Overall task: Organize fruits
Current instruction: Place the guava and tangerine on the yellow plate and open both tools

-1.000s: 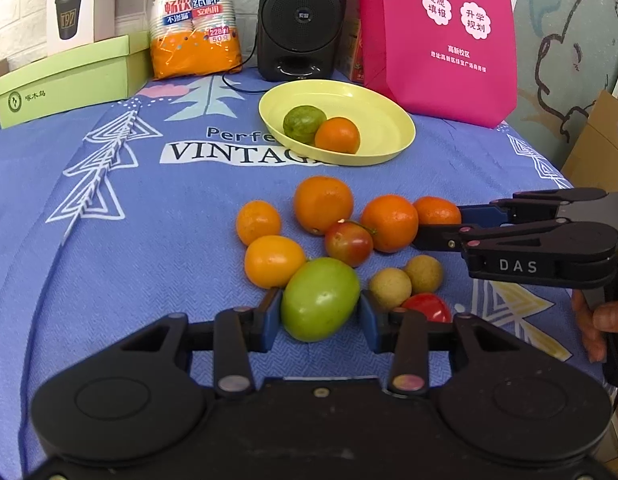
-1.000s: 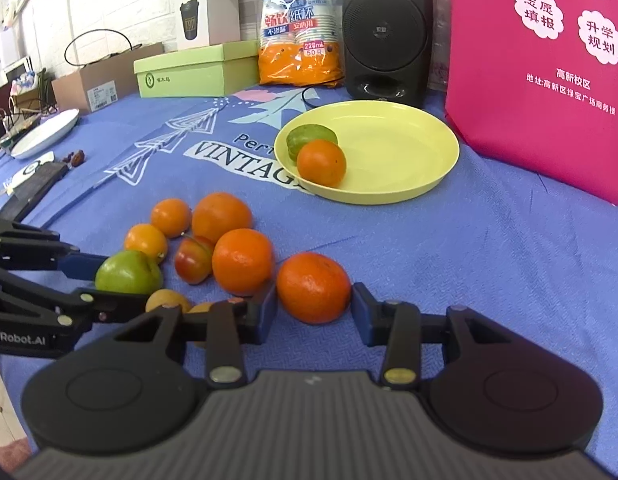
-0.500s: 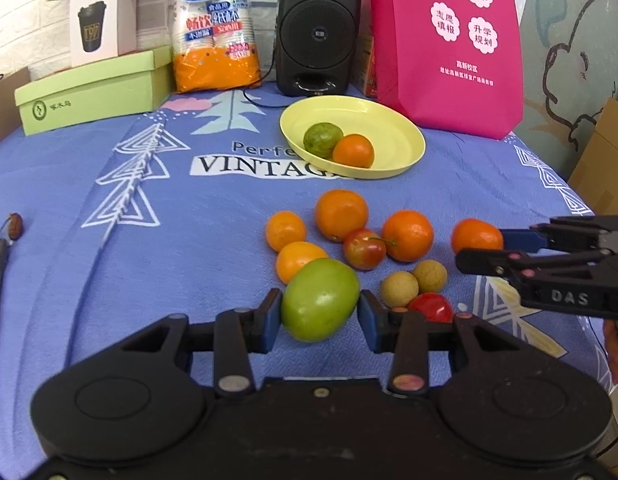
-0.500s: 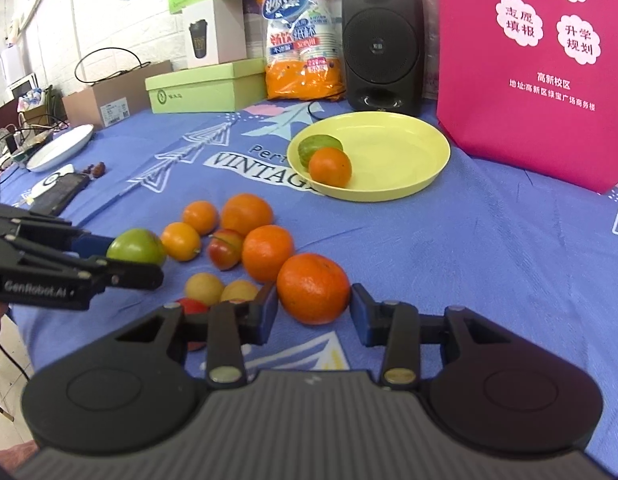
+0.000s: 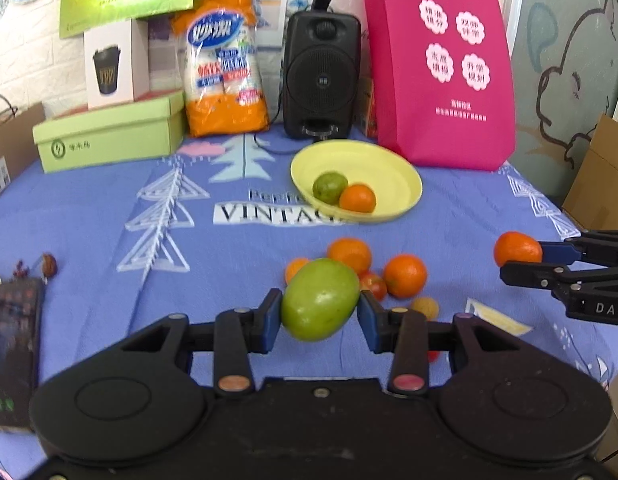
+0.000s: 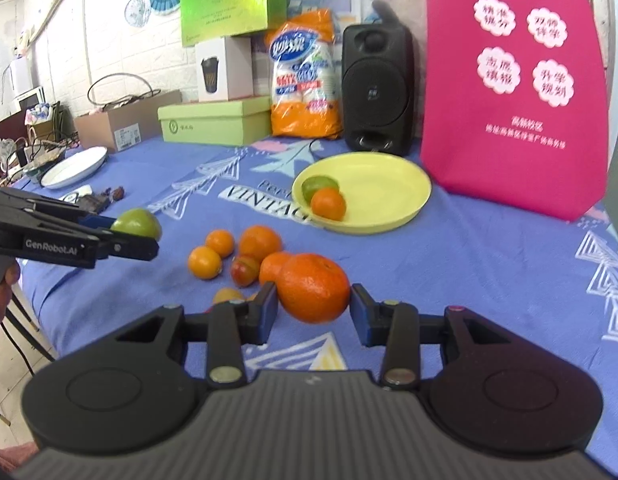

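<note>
Fingers of the left gripper (image 5: 319, 314) pinch a green mango (image 5: 320, 299) lifted off the cloth, its long axis tilted up toward the right; the right gripper (image 6: 312, 306) likewise clamps one orange (image 6: 313, 287) in the air. The yellow plate (image 5: 393, 168), holding one lime (image 5: 329, 187) and one orange, lies straight ahead of both and slightly right of the mango, the right gripper seeming nearer. I count about seven fruits on the cloth, some hidden.

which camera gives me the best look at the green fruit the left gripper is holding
The left wrist view: the green fruit fills the centre, clamped between the left gripper pads. The right wrist view shows it small at the left edge, partly hidden by that gripper's fingers.
</note>
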{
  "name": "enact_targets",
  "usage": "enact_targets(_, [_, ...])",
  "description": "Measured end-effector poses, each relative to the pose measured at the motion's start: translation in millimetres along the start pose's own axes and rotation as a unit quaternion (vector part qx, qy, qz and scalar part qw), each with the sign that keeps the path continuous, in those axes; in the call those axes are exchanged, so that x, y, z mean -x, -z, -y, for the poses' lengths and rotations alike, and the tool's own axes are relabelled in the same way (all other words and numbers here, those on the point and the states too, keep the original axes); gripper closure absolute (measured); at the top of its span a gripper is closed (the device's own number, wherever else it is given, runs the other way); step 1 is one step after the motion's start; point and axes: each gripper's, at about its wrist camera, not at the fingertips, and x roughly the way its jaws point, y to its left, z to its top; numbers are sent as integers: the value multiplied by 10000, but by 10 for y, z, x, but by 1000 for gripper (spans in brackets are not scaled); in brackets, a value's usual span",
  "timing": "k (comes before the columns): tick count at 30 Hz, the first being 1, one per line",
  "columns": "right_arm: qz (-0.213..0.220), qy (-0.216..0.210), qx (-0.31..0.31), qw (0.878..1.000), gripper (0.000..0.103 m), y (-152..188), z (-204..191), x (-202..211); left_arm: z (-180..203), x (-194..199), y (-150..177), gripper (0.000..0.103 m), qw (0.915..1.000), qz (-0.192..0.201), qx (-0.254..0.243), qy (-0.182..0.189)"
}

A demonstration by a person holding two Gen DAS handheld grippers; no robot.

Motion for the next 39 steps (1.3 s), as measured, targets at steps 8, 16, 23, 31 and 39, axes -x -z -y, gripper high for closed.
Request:
enact_targets(8, [164,104,92,9998,65,-321,166,-134,55,-287,-514,63,9994,184,-283,84])
enact_targets(16, [165,298,232,9992,65,-694,337,-653,28,-1114,-1131,63,9993,52,-209,301])
enact_targets(23, [-166,315,195,9992,65,-773,476,-1241,13,-2010,-1464,63,9992,-330,-183,114])
enact_targets(31, [-337,245,4,9991,65,-750,623,-1606,62,-2581,-1540,63,9981,-598,-135,78])
enact_targets(39, [-486,233,-14,9985,64,-722,659,-1780,84,-2557,-1567,62,9985,-521,-134,66])
